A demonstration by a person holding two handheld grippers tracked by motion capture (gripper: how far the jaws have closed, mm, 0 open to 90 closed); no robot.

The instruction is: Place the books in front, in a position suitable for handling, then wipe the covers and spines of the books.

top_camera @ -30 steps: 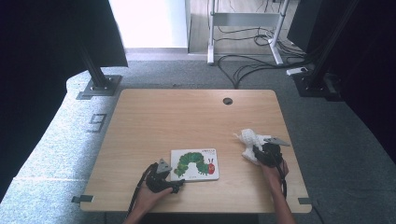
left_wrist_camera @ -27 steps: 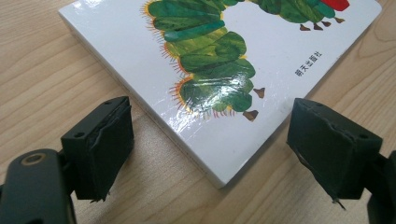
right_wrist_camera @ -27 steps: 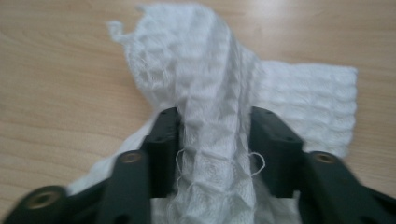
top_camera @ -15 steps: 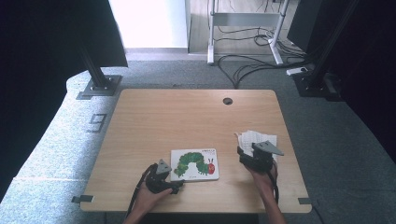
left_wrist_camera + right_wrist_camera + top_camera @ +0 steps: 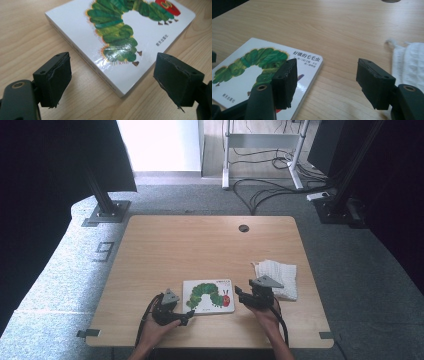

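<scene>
the book point(image 5: 208, 295) lies flat and closed on the table point(image 5: 200, 245), near the front edge, caterpillar cover up. at its 9 o'clock the left tongs point(image 5: 181, 318) sit spread, empty, the book's near corner between the jaws without touching them in the left gripper view point(image 5: 112, 82). at its 3 o'clock the right tongs point(image 5: 242, 295) hover just beside the book's edge; they have just been opening and stand spread with nothing between them, one jaw over the cover's corner point(image 5: 325, 82). further out at 3 o'clock lies a white cloth point(image 5: 276, 278).

risk, as i judge it: the cover is glossy and the book lies flush, so a jaw could skid over the top instead of getting under an edge, or push the book across the table.
</scene>
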